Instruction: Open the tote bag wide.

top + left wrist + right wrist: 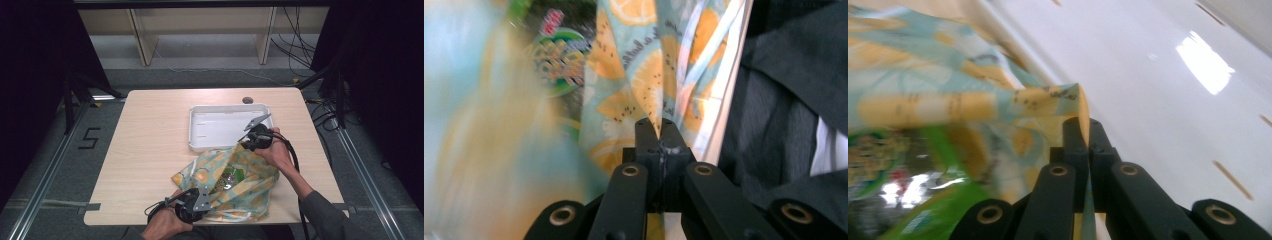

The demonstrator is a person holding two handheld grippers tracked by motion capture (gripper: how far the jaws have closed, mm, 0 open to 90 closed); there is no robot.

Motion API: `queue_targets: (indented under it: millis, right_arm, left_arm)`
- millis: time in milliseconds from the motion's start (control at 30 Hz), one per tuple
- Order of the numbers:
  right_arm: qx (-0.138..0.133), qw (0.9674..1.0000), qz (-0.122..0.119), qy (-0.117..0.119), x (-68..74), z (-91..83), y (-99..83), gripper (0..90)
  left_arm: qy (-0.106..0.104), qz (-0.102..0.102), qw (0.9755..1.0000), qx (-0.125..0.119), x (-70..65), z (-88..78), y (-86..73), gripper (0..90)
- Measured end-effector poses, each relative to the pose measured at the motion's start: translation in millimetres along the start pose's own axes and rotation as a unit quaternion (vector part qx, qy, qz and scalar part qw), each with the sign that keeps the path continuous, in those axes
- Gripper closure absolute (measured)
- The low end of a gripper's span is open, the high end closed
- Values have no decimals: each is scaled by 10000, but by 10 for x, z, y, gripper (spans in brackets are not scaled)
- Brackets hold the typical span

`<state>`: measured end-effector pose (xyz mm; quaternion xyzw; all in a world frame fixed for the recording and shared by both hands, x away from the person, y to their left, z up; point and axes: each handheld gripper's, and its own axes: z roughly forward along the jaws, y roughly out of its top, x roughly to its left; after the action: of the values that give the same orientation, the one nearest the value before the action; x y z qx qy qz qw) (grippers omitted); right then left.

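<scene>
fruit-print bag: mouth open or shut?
Open. The fruit-print bag is spread between left gripper and right gripper, each shut on its rim; a green snack packet shows inside.

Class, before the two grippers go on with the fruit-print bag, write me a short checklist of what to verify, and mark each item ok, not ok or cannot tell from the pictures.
1. Left gripper has the bag pinched at its near edge: ok, jaws shut on the cloth.
2. Right gripper has the far edge: ok, jaws shut on a fold.
3. Bag mouth held apart between the grippers: ok, a green snack packet shows inside.
4. White tray free to receive things: ok, its floor looks bare.
5. Bag fully on the table: not ok, its near side reaches the front edge.
6. How many things are inside: cannot tell.
</scene>
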<state>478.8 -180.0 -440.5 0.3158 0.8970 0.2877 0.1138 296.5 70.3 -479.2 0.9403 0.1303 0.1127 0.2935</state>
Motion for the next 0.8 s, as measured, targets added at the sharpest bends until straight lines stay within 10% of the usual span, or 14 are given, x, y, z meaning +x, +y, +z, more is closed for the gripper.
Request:
queue_targets:
  millis: [167, 367, 533, 800]
  right_arm:
    - [84, 9999, 59, -93, -127, 109, -38, 900]
    - [-76, 9999, 82, -84, -69, 45, -52, 773]
    - [-671, 9972, -3, 320, 68, -335, -91, 578]
    - [-799, 9913, -297, 998, 398, -696, -313, 478]
  left_arm:
    - [-59, -174, 9998, 59, -19, 12, -37, 879]
    - [-93, -393, 9984, -395, -31, -107, 90, 587]
    - [268, -689, 9927, -950, 55, -316, 246, 474]
    - [1001, -981, 9814, -1314, 319, -539, 328, 443]
